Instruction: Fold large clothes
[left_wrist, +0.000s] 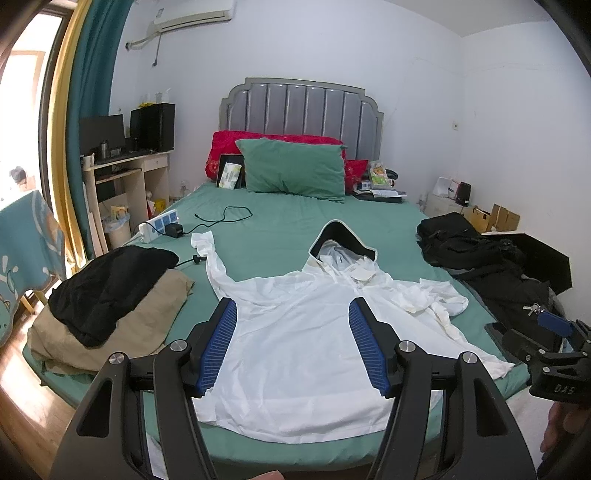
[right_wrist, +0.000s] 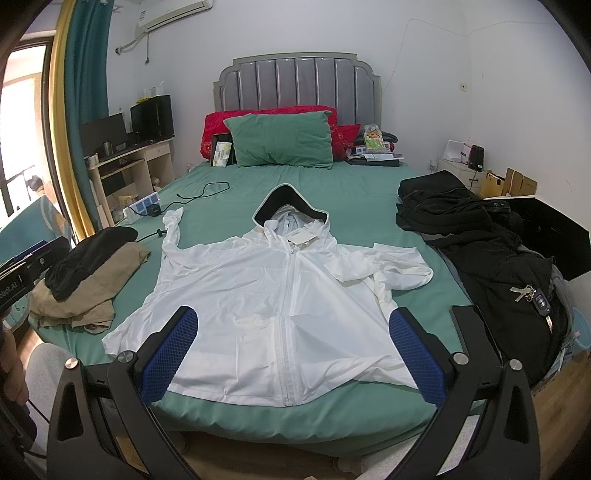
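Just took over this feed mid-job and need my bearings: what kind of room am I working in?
A lived-in bedroom, almost certainly in a home. A bed with a green sheet and padded grey headboard fills the view, pillows sit at its head, and a computer desk stands beside it. The white hooded jacket lies spread on the bed.
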